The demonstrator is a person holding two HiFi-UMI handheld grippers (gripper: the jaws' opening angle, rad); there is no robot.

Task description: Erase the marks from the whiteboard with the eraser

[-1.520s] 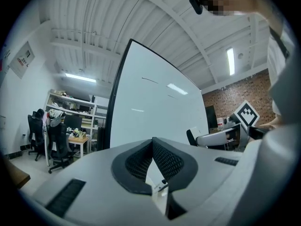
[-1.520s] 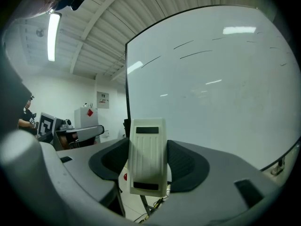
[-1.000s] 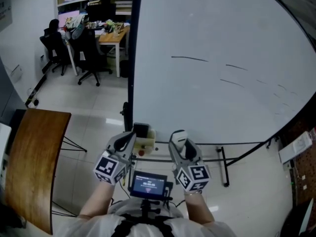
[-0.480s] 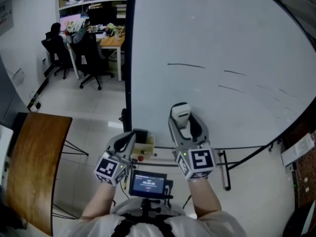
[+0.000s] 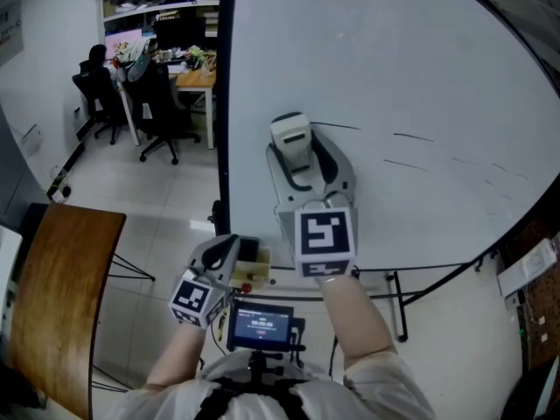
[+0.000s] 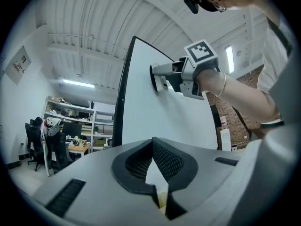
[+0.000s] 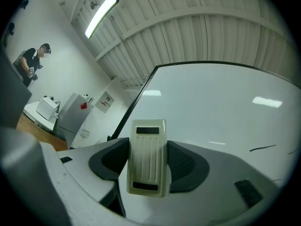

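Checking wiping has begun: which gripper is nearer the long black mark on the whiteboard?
Right. The right gripper holds the eraser at the mark's left end; the left gripper hangs low by the board's corner.

We can read no text: the wall notice (image 6: 18, 66) at upper left and the chest screen (image 5: 260, 326) at bottom centre are illegible.

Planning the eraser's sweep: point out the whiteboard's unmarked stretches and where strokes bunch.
Bare: the whiteboard above the long stroke, and the band between the short strokes and the bottom frame. Crowded: right of the eraser, where strokes run toward the edge.
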